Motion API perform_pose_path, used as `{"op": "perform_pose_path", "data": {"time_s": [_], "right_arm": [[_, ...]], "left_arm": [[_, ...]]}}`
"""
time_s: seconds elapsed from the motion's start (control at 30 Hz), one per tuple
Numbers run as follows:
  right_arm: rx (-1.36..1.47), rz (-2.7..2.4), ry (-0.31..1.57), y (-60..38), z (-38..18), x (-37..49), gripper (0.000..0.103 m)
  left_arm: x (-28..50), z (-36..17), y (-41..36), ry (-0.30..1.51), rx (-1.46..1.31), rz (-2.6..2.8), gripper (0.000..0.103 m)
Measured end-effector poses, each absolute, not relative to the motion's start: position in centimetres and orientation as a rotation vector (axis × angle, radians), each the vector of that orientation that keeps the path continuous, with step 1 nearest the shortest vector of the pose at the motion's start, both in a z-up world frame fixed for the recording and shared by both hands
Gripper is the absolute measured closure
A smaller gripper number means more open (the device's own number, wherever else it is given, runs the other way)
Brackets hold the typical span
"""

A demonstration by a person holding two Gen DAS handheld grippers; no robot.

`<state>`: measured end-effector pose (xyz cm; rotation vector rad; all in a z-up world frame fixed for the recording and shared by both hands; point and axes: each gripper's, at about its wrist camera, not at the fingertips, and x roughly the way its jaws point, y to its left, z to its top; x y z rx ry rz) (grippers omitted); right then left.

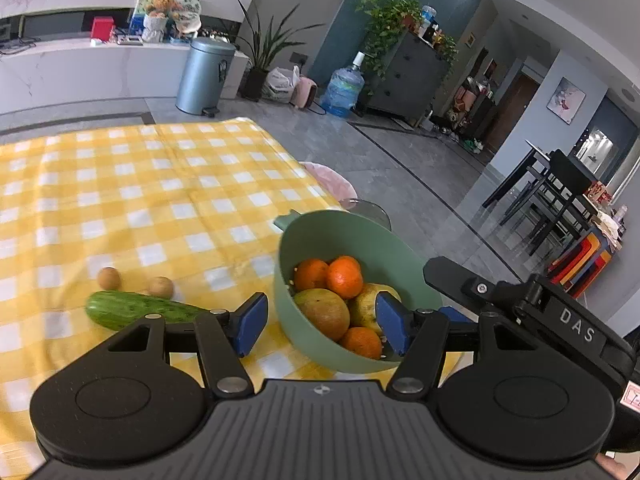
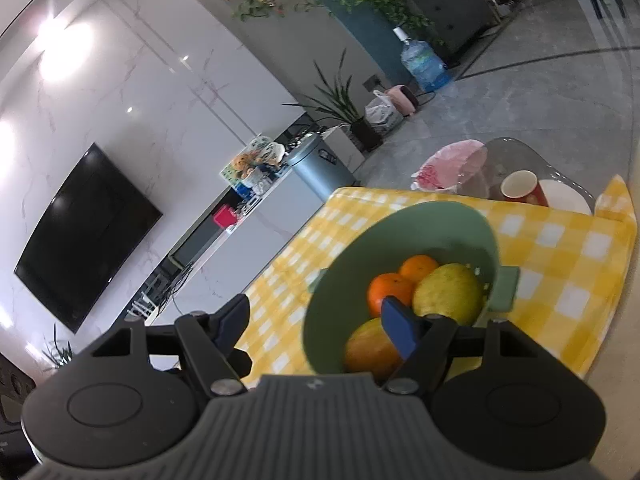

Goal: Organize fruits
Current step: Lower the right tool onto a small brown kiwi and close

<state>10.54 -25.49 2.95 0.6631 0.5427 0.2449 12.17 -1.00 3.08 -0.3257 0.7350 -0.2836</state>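
1. Your left gripper [image 1: 322, 322] has its jaws apart, pressing on nothing; the green bowl [image 1: 296, 320] of oranges [image 1: 345, 277] sits between them.
2. Cucumber [image 1: 140, 309] lies left of those jaws on the table [image 1: 160, 200].
3. Your right gripper [image 2: 318, 326] jaws also stand apart, seemingly straddling the bowl's rim.

You see a yellow-and-white checked tablecloth [image 1: 160, 184], a sage-green colander bowl [image 1: 320, 236] holding orange tangerines [image 1: 344, 276] and yellow-green mangoes [image 1: 322, 312], a striped green cucumber [image 1: 132, 310], and blue gripper pads [image 1: 250, 320].
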Motion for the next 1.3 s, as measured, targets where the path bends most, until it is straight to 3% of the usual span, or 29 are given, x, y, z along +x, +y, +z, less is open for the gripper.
{"op": "perform_pose_path", "data": {"time_s": [0.43, 0.83, 1.3], "right_arm": [[0.597, 0.32, 0.572, -22.1, 7.3, 8.4, 0.032], [0.524, 0.392, 0.623, -15.4, 9.7, 6.2, 0.032], [0.301, 0.349, 0.799, -5.9, 4.2, 8.5, 0.033]], "left_arm": [[6.9, 6.0, 2.5, 0.689, -0.334, -0.171, 0.03], [0.6, 5.4, 7.9, 0.587, -0.325, 0.035, 0.03], [0.4, 0.1, 15.5, 0.701, -0.509, 0.083, 0.031]]}}
